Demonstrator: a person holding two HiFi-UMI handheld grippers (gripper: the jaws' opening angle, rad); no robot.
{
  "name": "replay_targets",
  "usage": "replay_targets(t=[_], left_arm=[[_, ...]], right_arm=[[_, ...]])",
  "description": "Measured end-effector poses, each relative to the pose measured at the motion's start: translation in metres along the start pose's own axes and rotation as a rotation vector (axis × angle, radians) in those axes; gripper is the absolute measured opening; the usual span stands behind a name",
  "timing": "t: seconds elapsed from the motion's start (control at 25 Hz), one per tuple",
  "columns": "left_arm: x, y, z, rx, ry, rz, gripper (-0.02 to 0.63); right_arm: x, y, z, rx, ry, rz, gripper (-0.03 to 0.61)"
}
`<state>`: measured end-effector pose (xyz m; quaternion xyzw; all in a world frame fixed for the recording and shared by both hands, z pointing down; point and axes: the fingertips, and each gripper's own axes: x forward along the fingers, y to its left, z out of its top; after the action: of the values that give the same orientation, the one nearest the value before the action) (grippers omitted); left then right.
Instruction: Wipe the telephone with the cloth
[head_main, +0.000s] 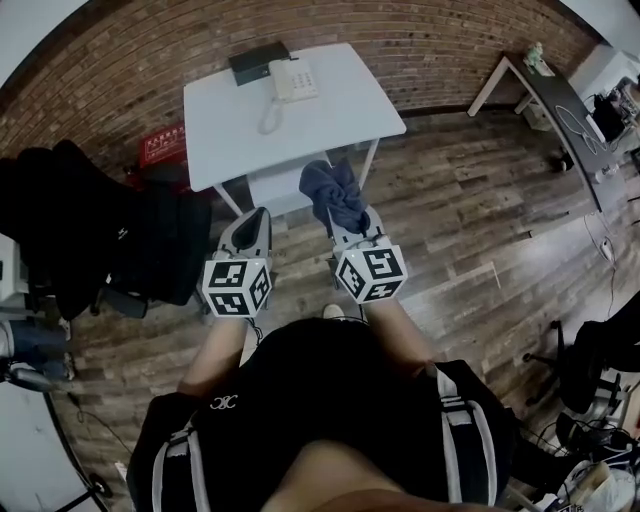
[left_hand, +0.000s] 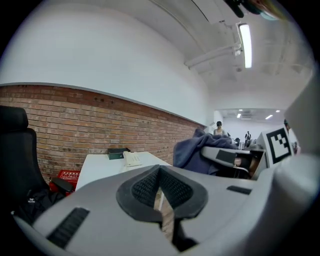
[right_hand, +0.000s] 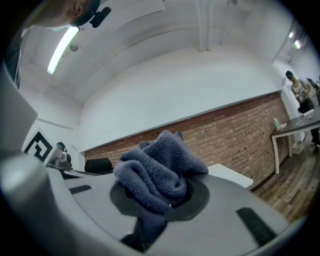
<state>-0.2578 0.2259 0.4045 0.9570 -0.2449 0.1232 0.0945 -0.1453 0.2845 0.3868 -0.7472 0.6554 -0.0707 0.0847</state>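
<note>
A white telephone (head_main: 292, 80) with a coiled cord rests near the far edge of a small white table (head_main: 330, 120); it also shows small in the left gripper view as the telephone (left_hand: 131, 158). My right gripper (head_main: 346, 222) is shut on a dark blue-grey cloth (head_main: 335, 192), bunched up between the jaws as the cloth (right_hand: 157, 172). My left gripper (head_main: 252, 218) is shut with nothing in it, its pads (left_hand: 170, 187) touching. Both grippers hang in front of the table's near edge, well short of the telephone.
A dark green flat box (head_main: 259, 61) lies beside the telephone at the table's back. A black chair with dark clothing (head_main: 110, 235) stands to the left, a red box (head_main: 163, 148) by the brick wall. A long desk (head_main: 570, 110) stands at the right on the wooden floor.
</note>
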Motion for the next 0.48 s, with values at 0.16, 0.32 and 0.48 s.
replay_targets(t=[0.16, 0.32, 0.48], left_arm=[[0.013, -0.006, 0.002, -0.010, 0.002, 0.020, -0.008], [0.029, -0.016, 0.001, -0.026, 0.003, 0.035, -0.008], [0.046, -0.032, 0.002, -0.033, 0.002, 0.043, -0.008]], right_arm=[[0.002, -0.014, 0.005, -0.005, 0.000, 0.020, 0.043], [0.004, -0.032, 0.006, -0.006, 0.016, 0.040, 0.043], [0.003, -0.050, 0.004, 0.017, 0.043, 0.096, 0.044]])
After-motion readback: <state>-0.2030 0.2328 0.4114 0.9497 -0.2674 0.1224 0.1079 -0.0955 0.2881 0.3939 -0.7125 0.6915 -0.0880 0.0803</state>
